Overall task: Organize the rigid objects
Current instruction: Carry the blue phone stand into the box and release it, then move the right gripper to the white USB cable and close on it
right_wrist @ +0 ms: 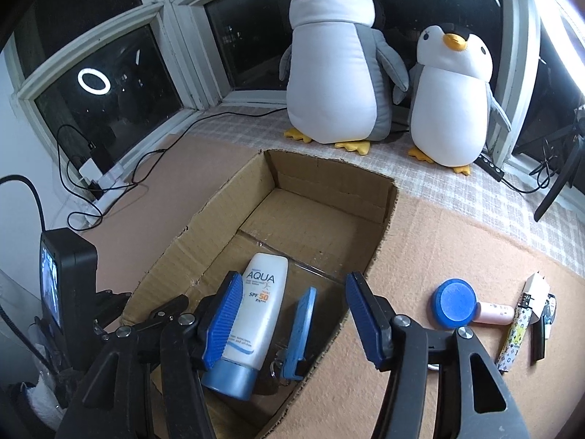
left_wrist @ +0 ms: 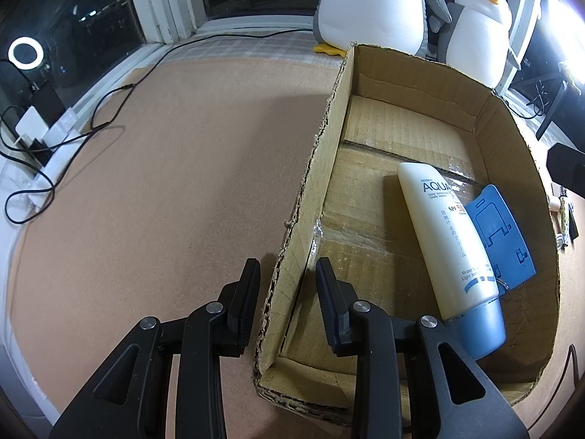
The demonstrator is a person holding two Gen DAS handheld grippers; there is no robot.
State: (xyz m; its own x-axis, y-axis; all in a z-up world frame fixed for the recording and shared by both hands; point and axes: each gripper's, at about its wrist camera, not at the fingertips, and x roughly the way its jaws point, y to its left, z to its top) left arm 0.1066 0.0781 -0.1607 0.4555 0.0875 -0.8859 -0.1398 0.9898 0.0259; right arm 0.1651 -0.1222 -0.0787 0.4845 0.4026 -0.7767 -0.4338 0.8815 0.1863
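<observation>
Where boxed, tube [right_wrist: 256, 307] "AQUA SPF 50"

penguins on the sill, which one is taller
The left penguin, with the black cap and its beak pointing left. Its head rises well above the smaller penguin standing beside it on the right.

Right gripper [right_wrist: 294, 292] open above box [right_wrist: 329, 186]; sunscreen tube [right_wrist: 256, 311], blue piece [right_wrist: 301, 329] (possibly stand) inside.

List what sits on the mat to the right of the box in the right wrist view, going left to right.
Blue round lid → pink tube → yellow patterned lighter → small white box → black-handled item at the far right.
</observation>
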